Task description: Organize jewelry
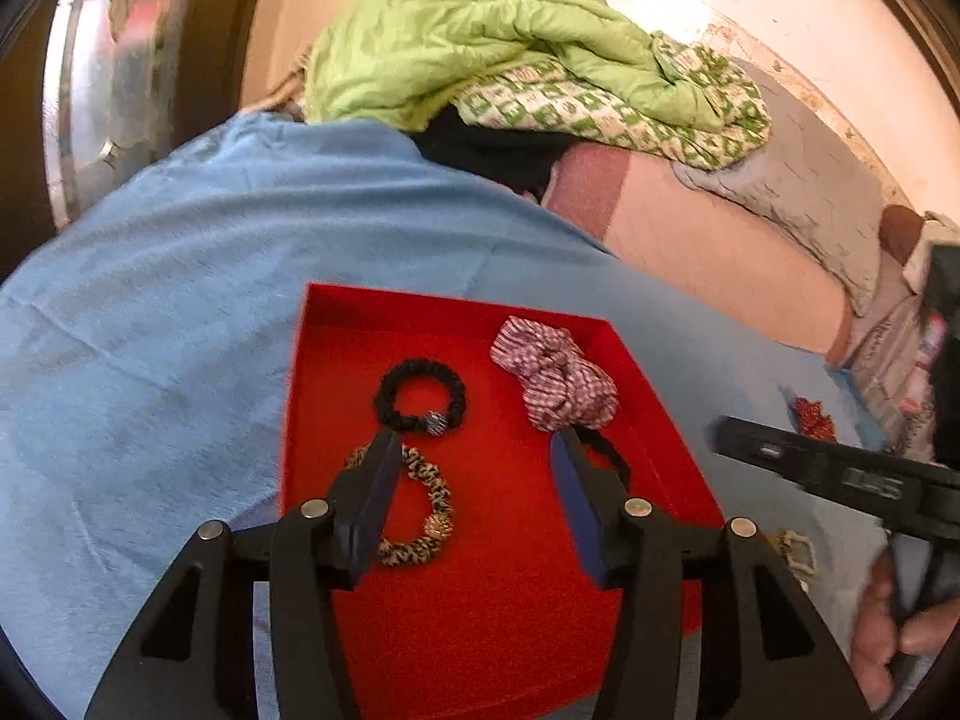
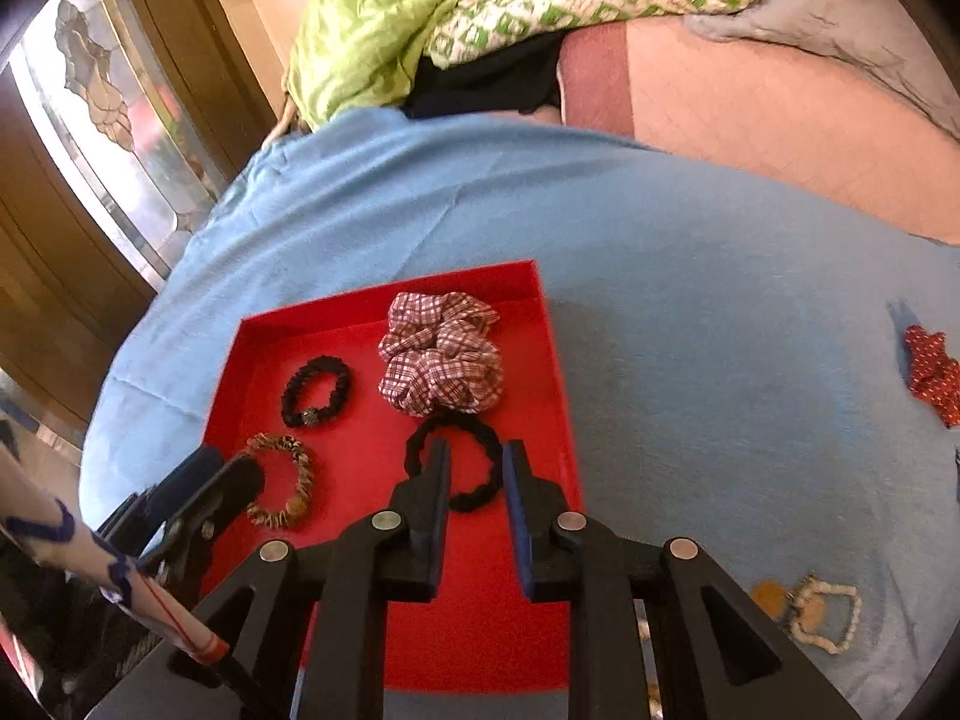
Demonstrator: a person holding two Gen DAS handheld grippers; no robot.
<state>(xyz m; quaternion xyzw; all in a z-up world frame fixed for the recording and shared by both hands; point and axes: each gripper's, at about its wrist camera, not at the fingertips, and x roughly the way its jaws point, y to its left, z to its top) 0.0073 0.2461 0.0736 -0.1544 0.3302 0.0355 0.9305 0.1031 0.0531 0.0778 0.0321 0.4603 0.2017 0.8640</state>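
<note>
Four hair ties lay in the red tray (image 2: 252,330) on the bed, my left hand-held gripper (image 1: 474,450) and right hand-held gripper (image 2: 474,462) both spread empty above it, while a red scrunchie (image 2: 933,375) and bead bracelet (image 2: 825,615) waited outside.

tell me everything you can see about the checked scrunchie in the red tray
The checked scrunchie is a bunched ring of soft fabric in a dark red and white check, gathered into loose folds. It lies flat in the far right part of the red tray, close to the far wall. The plain black hair tie lies just in front of it, seemingly touching its near edge. Neither pair of tongs touches it.
</note>
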